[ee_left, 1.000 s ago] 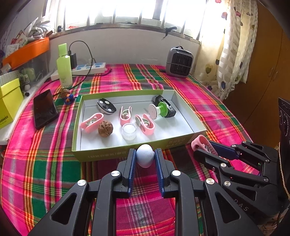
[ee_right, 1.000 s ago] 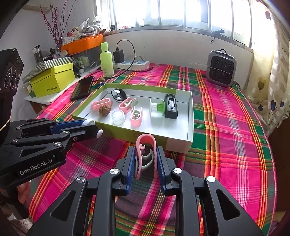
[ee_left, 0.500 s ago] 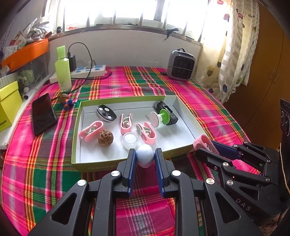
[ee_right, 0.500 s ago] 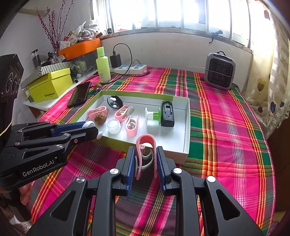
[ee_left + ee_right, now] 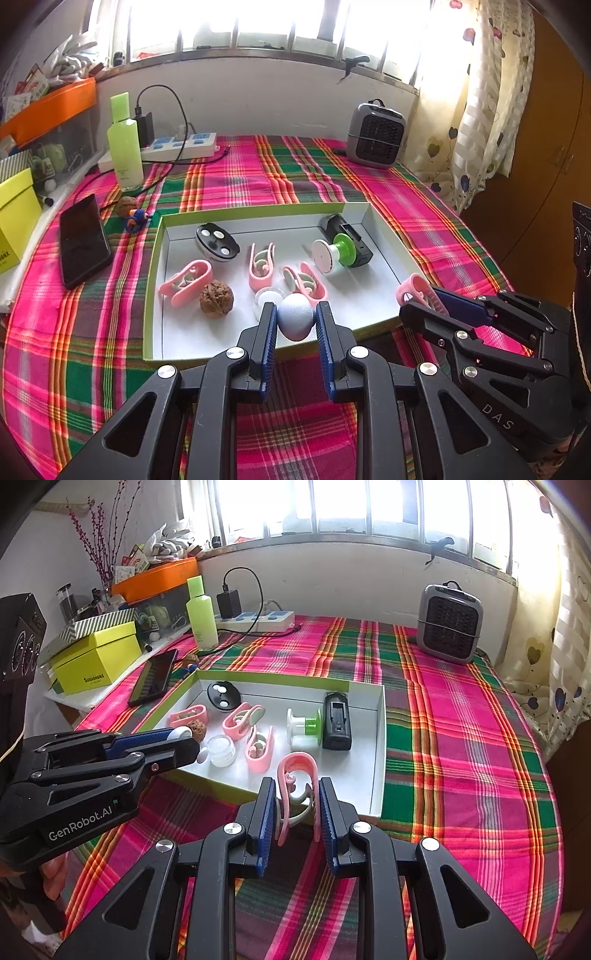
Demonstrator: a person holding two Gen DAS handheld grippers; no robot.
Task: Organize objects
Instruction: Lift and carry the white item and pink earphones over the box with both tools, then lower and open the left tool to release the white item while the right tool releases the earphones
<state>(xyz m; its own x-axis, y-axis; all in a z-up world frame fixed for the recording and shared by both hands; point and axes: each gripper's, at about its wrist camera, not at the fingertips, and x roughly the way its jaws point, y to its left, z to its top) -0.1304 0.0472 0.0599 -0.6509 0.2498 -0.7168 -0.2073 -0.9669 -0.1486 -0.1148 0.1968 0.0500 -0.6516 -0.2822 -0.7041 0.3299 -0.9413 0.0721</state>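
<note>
Left wrist view: ball [image 5: 295,320], white, small, smooth; likely light and apt to roll or slip; best taken across its widest part. Left gripper [image 5: 295,323] pinches it there, over the near edge of the box [image 5: 149,295]. Right wrist view: clip [image 5: 297,788], pink, looped, probably springy plastic, light; best held across its two flat arms. Right gripper [image 5: 297,805] is clamped on those arms, loop pointing far, above the box's near right corner.
</note>
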